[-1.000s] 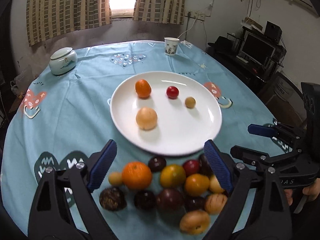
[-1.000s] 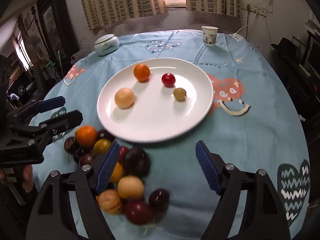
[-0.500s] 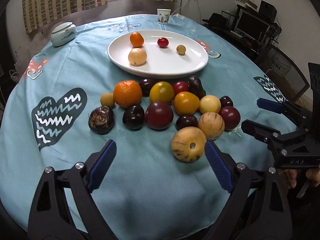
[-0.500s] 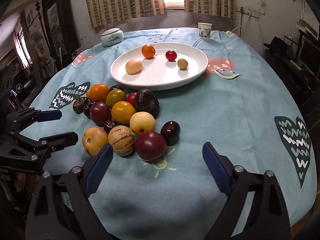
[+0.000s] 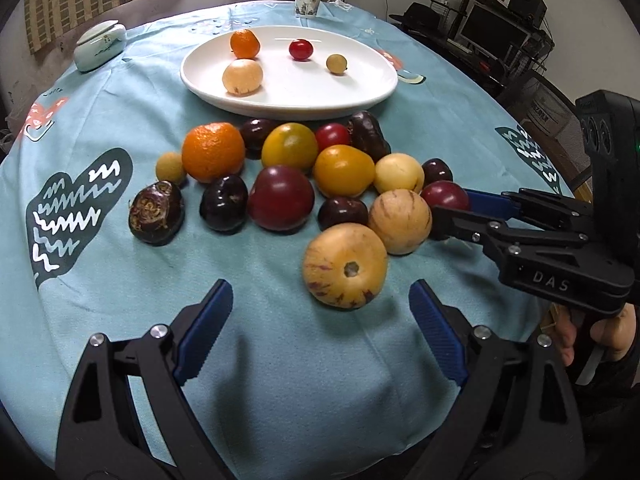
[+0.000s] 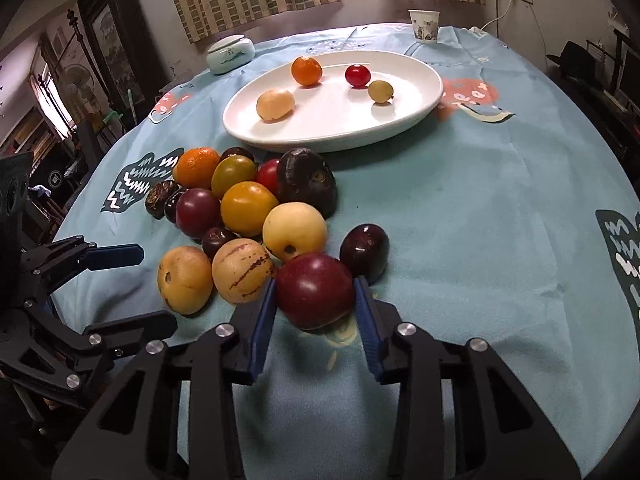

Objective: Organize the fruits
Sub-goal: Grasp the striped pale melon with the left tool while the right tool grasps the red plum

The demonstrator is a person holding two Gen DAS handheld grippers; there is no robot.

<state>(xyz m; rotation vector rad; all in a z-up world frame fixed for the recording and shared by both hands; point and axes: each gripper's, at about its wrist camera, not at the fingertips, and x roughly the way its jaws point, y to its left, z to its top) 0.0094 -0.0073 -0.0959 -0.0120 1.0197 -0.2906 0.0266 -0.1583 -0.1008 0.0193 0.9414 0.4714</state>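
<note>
A pile of several fruits lies on the blue tablecloth in front of a white plate (image 5: 360,96) (image 6: 340,140) that holds an orange, a pale fruit, a cherry tomato and a small green fruit. My right gripper (image 6: 315,280) (image 5: 452,204) is closing, both blue pads against the sides of a dark red plum (image 6: 315,294) (image 5: 444,196) at the pile's near right edge. My left gripper (image 5: 320,286) (image 6: 156,288) stands wide open with nothing between its pads, just short of a striped yellow melon-like fruit (image 5: 344,266) (image 6: 184,280).
A paper cup (image 5: 307,2) (image 6: 423,26) and a lidded ceramic jar (image 5: 100,46) (image 6: 231,55) stand behind the plate. Bare cloth stretches right of the pile. The round table's edge is close below both grippers. A monitor and shelves (image 5: 492,36) stand off to the right.
Both grippers drew back from above the plate and sank toward the near side of the pile. The right jaws went from wide open to closed around the dark red plum.
</note>
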